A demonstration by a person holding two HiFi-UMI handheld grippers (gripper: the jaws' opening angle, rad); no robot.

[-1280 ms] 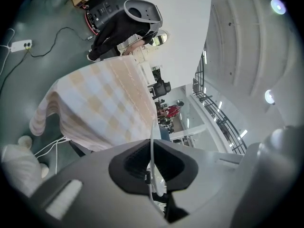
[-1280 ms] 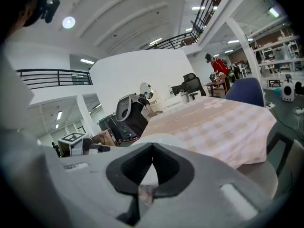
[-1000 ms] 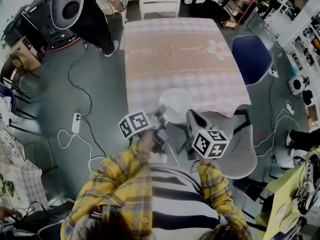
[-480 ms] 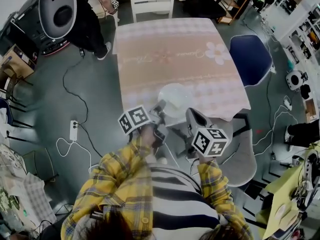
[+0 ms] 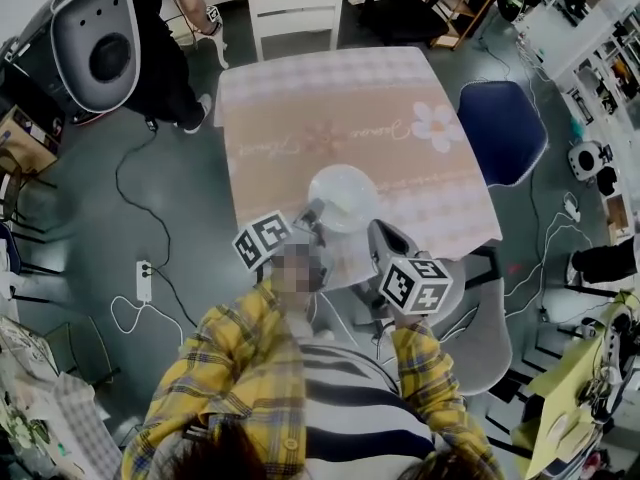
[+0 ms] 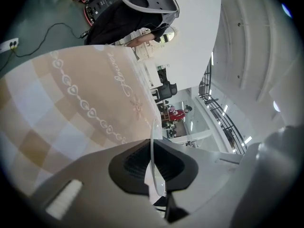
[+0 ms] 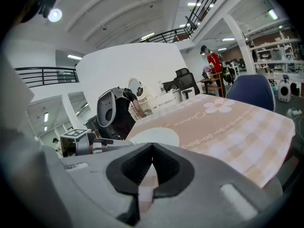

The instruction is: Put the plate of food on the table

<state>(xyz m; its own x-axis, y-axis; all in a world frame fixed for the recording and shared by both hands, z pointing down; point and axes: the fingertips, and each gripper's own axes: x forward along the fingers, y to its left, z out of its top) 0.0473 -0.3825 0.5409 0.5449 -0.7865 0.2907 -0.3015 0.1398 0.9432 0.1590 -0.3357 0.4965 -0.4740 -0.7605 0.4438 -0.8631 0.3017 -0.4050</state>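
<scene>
above the table (image 5: 330, 98), left tongs (image 6: 152, 164) clamp plate (image 5: 343, 194).

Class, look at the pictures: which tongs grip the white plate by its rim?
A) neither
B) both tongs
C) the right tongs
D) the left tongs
D: in the left gripper view the left tongs pinch the white plate edge-on at its rim, while the right tongs are closed on nothing.

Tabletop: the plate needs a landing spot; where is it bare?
Bare beyond the plate: up to the white chair and across to the flower print beside the blue chair. Crowded only at the near edge: left gripper, right gripper.
</scene>
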